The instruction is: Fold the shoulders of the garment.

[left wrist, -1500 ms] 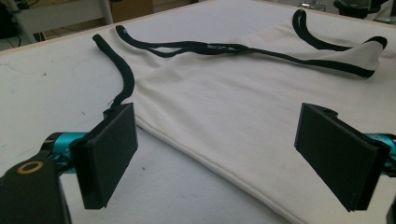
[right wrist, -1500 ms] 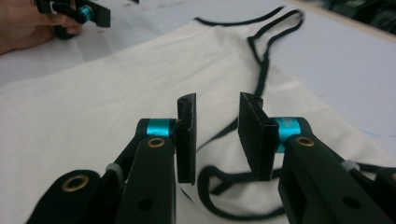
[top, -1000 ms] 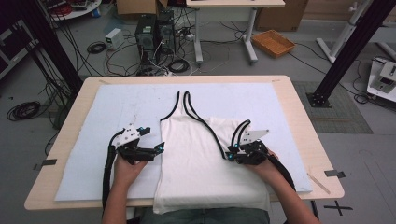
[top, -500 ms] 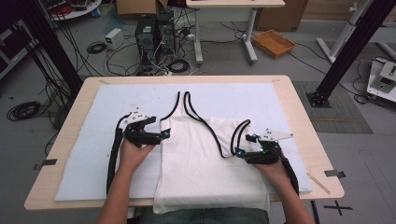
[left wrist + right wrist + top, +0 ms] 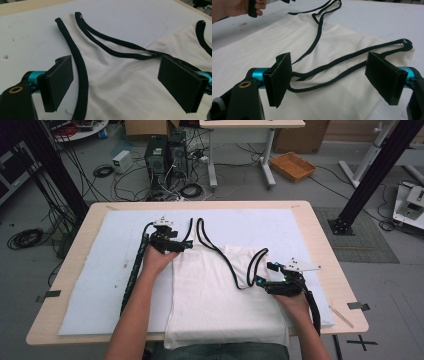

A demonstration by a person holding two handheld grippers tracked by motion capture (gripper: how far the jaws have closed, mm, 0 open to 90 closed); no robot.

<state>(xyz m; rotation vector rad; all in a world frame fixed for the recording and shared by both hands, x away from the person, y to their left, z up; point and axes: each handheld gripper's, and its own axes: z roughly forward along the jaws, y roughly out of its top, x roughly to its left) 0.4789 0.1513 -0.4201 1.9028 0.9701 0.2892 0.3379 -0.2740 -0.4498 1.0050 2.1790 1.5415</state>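
Grippers, L [image 5: 186, 244] & R [image 5: 264, 274], jaws apart over tank top [image 5: 215, 285].

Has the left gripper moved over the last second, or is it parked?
Yes. The left gripper has moved away from the person toward the table's far edge, up along the tank top to its left strap.

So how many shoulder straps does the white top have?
2. One strap lies flat at the far end of the tank top, by the left gripper. The other strap is folded over onto the cloth, by the right gripper.
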